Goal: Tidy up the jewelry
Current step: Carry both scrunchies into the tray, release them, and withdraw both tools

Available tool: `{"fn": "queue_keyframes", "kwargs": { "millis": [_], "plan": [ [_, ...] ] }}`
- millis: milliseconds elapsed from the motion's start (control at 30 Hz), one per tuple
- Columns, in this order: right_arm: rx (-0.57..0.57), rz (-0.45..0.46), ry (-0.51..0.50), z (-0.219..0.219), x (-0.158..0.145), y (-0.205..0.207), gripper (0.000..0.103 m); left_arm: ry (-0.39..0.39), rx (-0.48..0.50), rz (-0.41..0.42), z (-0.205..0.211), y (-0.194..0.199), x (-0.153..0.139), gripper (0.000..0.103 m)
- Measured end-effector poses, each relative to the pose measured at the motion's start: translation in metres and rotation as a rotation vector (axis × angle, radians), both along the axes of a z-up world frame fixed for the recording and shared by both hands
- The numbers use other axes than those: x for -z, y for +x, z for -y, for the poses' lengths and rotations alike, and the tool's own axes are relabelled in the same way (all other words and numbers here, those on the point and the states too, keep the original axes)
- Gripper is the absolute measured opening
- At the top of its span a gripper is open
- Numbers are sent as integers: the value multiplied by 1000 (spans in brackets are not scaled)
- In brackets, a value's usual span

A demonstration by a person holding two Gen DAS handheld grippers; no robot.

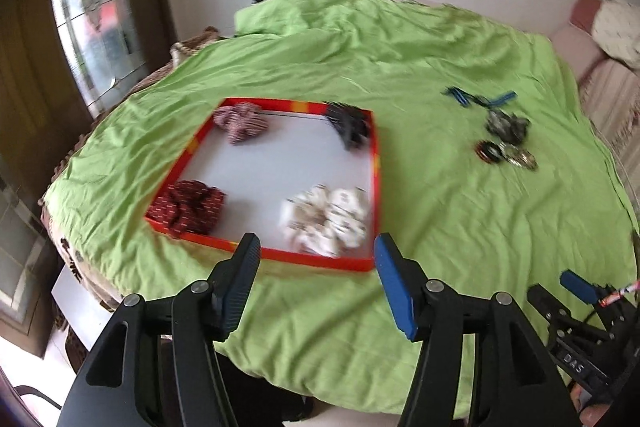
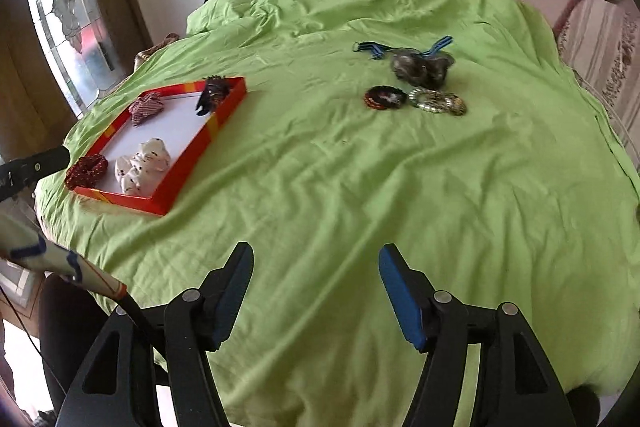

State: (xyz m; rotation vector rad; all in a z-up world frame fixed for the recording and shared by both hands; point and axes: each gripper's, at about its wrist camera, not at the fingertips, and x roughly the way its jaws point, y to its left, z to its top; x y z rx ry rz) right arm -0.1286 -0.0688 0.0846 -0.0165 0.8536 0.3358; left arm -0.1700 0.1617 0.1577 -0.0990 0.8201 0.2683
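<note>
I've got the shallow red tray on the bed, white floor, orange patches on its rim. A scrunchie sits in each corner: a dark red patterned one, a cream spotted one, a striped pink one, and a dark spiky piece, too blurred to name.

Well apart on the rumpled lime-green sheet lies the loose pile: a red-and-black ring, a pale beaded bangle touching it, a grey crumpled scrunchie and blue striped straps behind.

My left tool hangs at the tray's near rim, jaws apart, nothing between. My right tool hovers over bare sheet, jaws wide, empty.
</note>
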Motion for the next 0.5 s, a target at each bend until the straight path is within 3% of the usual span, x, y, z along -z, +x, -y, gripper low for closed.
{"fn": "queue_keyframes", "kwargs": {
  "millis": [500],
  "plan": [
    [12, -8, -11, -2, 5, -2, 70, -13, 109, -47, 27, 2, 14, 58]
  ]
}}
